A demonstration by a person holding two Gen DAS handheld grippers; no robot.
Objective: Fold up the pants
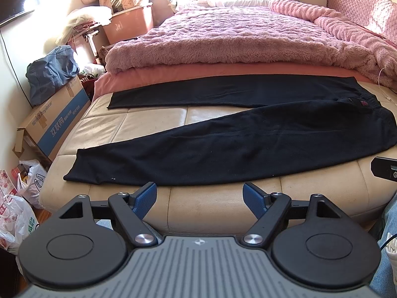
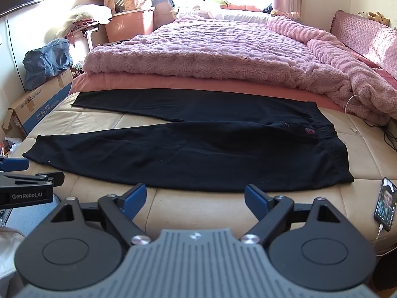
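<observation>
in the left wrist view, the left gripper [image 1: 200, 197] sits at the bottom centre of the frame with its blue pads spread wide and nothing between them, poised above the near edge of a cream padded bench [image 1: 206, 206]. the black pants [image 1: 248, 146] lie flat and unfolded on that bench just beyond the pads, filling the middle of the frame: waistband toward the right, two legs splayed out to the left, the nearer leg's cuff at lower left. the gripper does not touch the cloth. behind the pants a fluffy pink blanket [image 1: 223, 39] covers a bed across the upper half, and a cardboard box [image 1: 54, 121] stands at the left. in the right wrist view, the right gripper [image 2: 195, 198] is likewise at bottom centre, jaws wide apart and empty, just short of the near hem of the pants [image 2: 198, 156], which stretch across the middle of the frame with the waistband to the right. the left gripper [image 2: 15, 171] pokes in at the left edge, near the nearer leg's cuff. a phone [image 2: 385, 204] with a lit screen lies on the bench at the right edge, apart from the pants.
</observation>
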